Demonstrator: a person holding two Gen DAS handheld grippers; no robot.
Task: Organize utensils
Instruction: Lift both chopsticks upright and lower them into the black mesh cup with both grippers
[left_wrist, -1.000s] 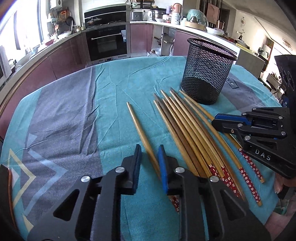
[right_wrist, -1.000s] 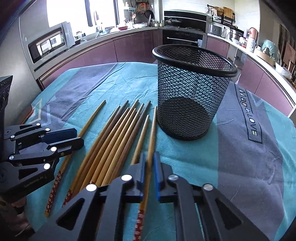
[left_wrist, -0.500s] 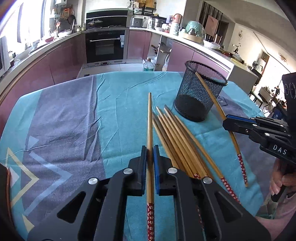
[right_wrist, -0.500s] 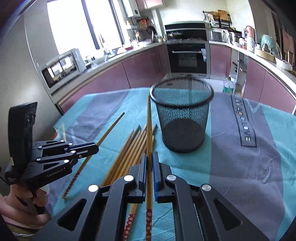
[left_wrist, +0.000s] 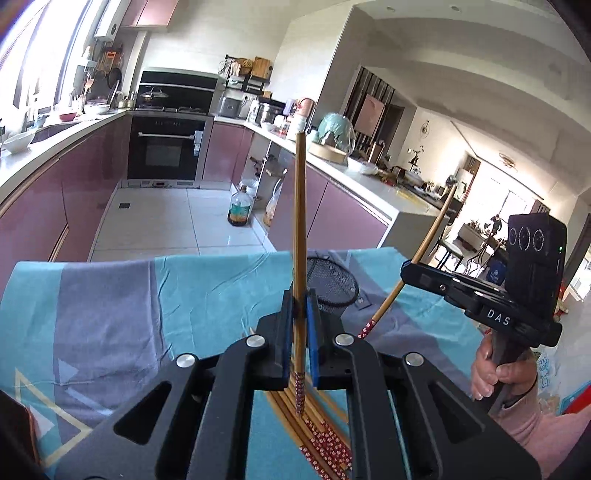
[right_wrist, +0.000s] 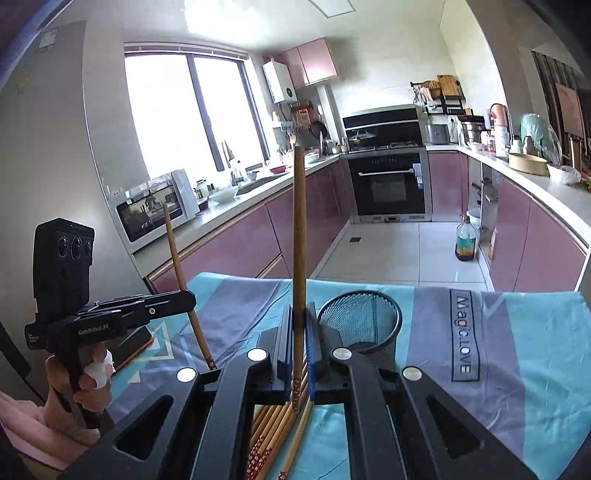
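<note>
My left gripper (left_wrist: 298, 295) is shut on a wooden chopstick (left_wrist: 299, 221) that stands upright, thin tip up, red patterned end down. My right gripper (right_wrist: 299, 310) is shut on another chopstick (right_wrist: 299, 229), also upright. Both are raised high above the table. The black mesh cup (right_wrist: 360, 321) stands on the cloth just right of my right gripper; it shows in the left wrist view (left_wrist: 332, 286) behind my left fingers. Several more chopsticks (right_wrist: 273, 428) lie in a bundle on the cloth below, also in the left wrist view (left_wrist: 317, 435). Each gripper shows in the other's view, right (left_wrist: 410, 267) and left (right_wrist: 188, 297).
The table carries a teal and grey cloth (right_wrist: 517, 350). A dark flat object (right_wrist: 133, 343) lies at its left edge. Beyond the table is a tiled kitchen floor with a bottle (right_wrist: 466, 240) and purple cabinets.
Both grippers shut on one chopstick each, lifted them off the table and tilted them from pointing forward to upright. The table and cup dropped lower in both views.
</note>
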